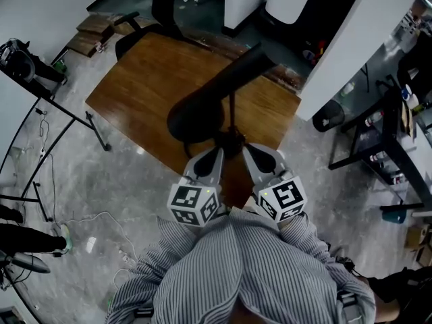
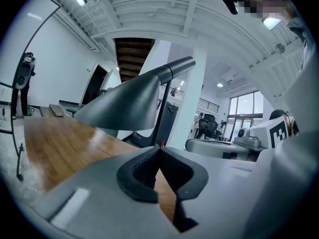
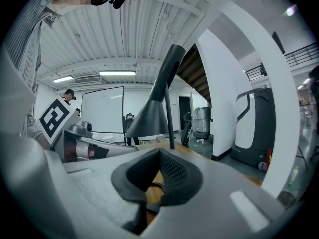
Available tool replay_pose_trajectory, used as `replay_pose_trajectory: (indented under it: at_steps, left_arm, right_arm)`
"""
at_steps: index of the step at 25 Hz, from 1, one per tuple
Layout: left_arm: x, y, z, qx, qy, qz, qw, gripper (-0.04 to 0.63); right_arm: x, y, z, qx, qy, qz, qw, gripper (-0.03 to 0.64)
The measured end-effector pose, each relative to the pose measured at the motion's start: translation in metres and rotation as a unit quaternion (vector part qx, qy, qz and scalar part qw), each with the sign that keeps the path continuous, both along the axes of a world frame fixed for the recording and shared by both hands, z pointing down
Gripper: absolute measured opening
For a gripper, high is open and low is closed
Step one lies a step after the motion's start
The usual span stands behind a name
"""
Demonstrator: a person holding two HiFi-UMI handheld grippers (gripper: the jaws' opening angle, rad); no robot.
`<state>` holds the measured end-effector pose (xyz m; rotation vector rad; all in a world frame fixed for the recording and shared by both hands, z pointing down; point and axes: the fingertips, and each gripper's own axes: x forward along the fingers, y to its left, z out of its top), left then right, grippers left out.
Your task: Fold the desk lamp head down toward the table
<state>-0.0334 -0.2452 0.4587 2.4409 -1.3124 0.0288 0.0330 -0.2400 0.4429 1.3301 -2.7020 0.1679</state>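
Observation:
A black desk lamp stands near the front edge of the wooden table point(image 1: 145, 79). Its cone-shaped head point(image 1: 196, 113) tilts down to the left, and a thin upright pole point(image 1: 233, 117) rises from the base. In the left gripper view the head point(image 2: 124, 106) hangs above the tabletop, with the pole point(image 2: 160, 118) just beyond my shut left gripper point(image 2: 159, 148). My right gripper point(image 3: 159, 152) is shut too, with the pole point(image 3: 169, 116) and head point(image 3: 149, 118) right behind its tips. Nothing shows between either pair of jaws. In the head view, left gripper point(image 1: 217, 152) and right gripper point(image 1: 248, 150) flank the lamp base.
An office chair point(image 1: 165, 5) stands at the table's far side. A white pillar point(image 1: 358, 39) rises at the right, with a black shelf rack point(image 1: 385, 147) beyond it. A black stand point(image 1: 40, 79) and loose cables point(image 1: 88, 221) occupy the floor at the left.

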Motion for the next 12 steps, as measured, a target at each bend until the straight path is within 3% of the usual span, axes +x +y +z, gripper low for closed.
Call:
replay_pose_trajectory:
  at_steps: [12]
  left_arm:
    - [0.005,-0.003,-0.003,0.004,0.009,-0.002,1.0000,0.000]
  right_arm:
    - [-0.008,0.003,-0.011,0.031,0.013,-0.025,0.999,0.000]
